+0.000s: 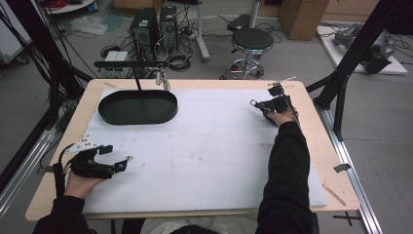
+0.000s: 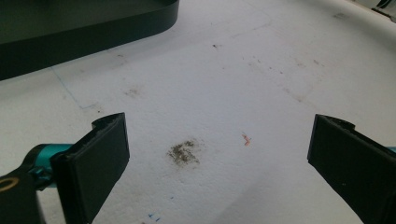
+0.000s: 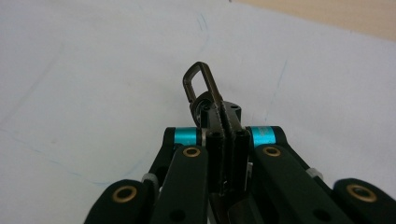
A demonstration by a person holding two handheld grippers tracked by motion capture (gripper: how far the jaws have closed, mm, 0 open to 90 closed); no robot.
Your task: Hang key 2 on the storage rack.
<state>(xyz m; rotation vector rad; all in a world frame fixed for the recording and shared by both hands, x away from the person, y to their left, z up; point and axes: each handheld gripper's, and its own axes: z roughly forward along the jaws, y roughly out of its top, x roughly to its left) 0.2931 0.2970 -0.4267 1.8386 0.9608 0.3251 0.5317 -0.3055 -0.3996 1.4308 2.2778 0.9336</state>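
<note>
My right gripper [image 1: 266, 105] is at the far right of the white mat [image 1: 209, 151], shut on a dark metal clasp [image 1: 253, 102]. In the right gripper view the clasp's loop [image 3: 198, 85] sticks out past the closed jaws of this gripper [image 3: 227, 134], just above the mat. My left gripper [image 1: 122, 164] rests low at the near left, open with nothing in it. Seen through the left gripper view, its jaws stand wide apart [image 2: 218, 128] over a brown stain [image 2: 183, 152]. A black oval tray [image 1: 138, 108] sits at the far left.
A thin post with a black crossbar [image 1: 130, 64] rises from the tray, and a small metal piece [image 1: 161, 77] hangs near its right end. The tray's wall [image 2: 93, 35] lies ahead of the left gripper. Bare wooden table edge [image 1: 321, 141] borders the mat.
</note>
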